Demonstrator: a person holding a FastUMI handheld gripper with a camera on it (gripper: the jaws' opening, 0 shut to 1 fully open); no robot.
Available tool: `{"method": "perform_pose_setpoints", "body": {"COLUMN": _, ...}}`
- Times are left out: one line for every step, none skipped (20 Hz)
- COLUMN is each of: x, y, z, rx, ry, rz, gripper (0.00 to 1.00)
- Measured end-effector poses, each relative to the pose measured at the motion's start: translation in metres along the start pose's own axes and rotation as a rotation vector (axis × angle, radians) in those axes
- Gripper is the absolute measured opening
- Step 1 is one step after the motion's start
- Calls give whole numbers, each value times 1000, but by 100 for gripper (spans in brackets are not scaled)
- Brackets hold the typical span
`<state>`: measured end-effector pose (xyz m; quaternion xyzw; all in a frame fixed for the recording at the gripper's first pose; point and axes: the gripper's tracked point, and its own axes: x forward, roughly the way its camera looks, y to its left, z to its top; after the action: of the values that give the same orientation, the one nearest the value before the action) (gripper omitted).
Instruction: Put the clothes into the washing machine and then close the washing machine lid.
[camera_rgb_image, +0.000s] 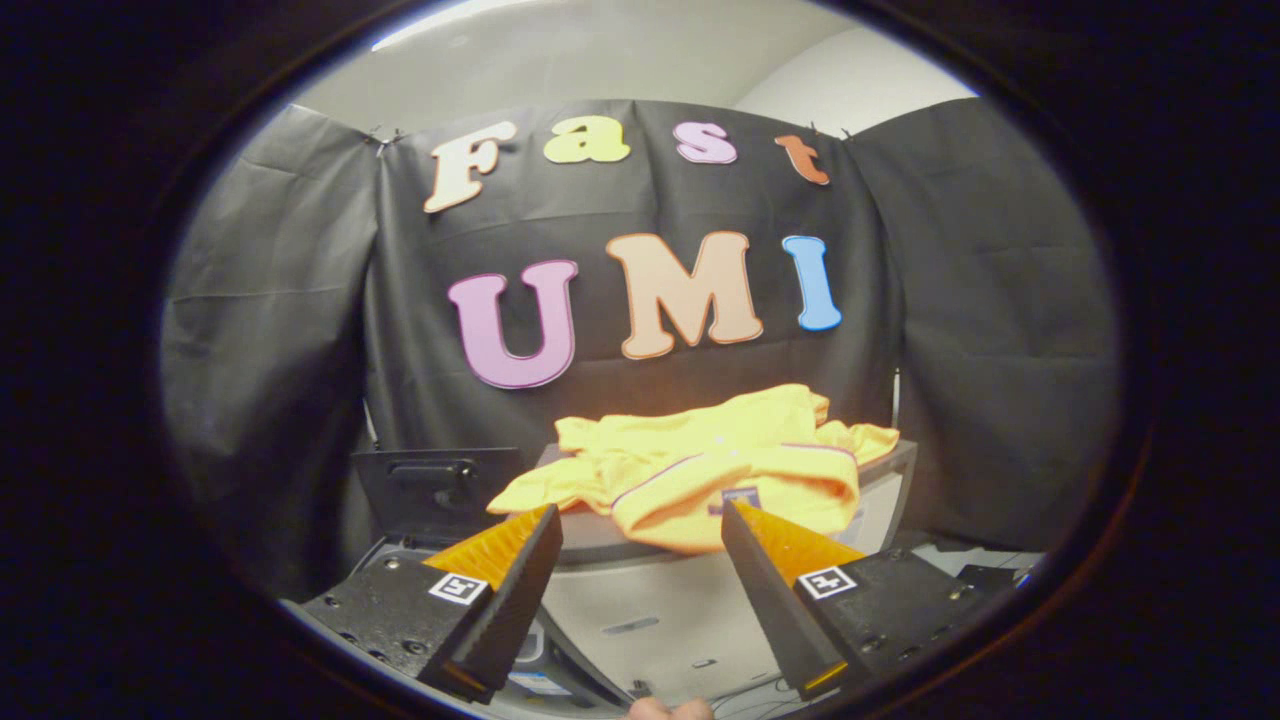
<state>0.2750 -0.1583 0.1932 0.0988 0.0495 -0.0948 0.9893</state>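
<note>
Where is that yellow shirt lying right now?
In the gripper view the yellow shirt lies crumpled on a grey box-like surface against the black booth wall, just ahead of the open tongs, to the right of a raised dark lid.

black cloth booth wall (280, 330) (creased), pale ceiling (600, 60) above it
</note>
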Motion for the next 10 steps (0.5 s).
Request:
{"method": "perform_pose_setpoints", "body": {"x": 12, "y": -7, "z": 6, "rx": 2, "ry": 5, "rz": -18, "gripper": 97}}
{"method": "perform_pose_setpoints", "body": {"x": 23, "y": -14, "z": 10, "rx": 6, "ry": 19, "rz": -34, "gripper": 97}}
{"method": "perform_pose_setpoints", "body": {"x": 33, "y": -19, "z": 14, "rx": 7, "ry": 27, "rz": -45, "gripper": 97}}
{"method": "perform_pose_setpoints", "body": {"x": 43, "y": -25, "z": 16, "rx": 3, "ry": 45, "rz": -60, "gripper": 97}}
{"method": "perform_pose_setpoints", "body": {"x": 51, "y": -31, "z": 17, "rx": -2, "ry": 52, "rz": -74, "gripper": 97}}
{"method": "perform_pose_setpoints", "body": {"x": 60, "y": -36, "z": 20, "rx": -9, "ry": 58, "rz": -85, "gripper": 97}}
{"method": "perform_pose_setpoints", "body": {"x": 68, "y": -41, "z": 21, "rx": -16, "ry": 65, "rz": -96, "gripper": 97}}
{"method": "perform_pose_setpoints", "body": {"x": 76, "y": -42, "z": 20, "rx": -23, "ry": 86, "rz": -96, "gripper": 97}}
{"method": "perform_pose_setpoints", "body": {"x": 84, "y": -45, "z": 17, "rx": -33, "ry": 113, "rz": -100, "gripper": 97}}
{"method": "perform_pose_setpoints", "body": {"x": 91, "y": -47, "z": 12, "rx": -47, "ry": 142, "rz": -104, "gripper": 97}}
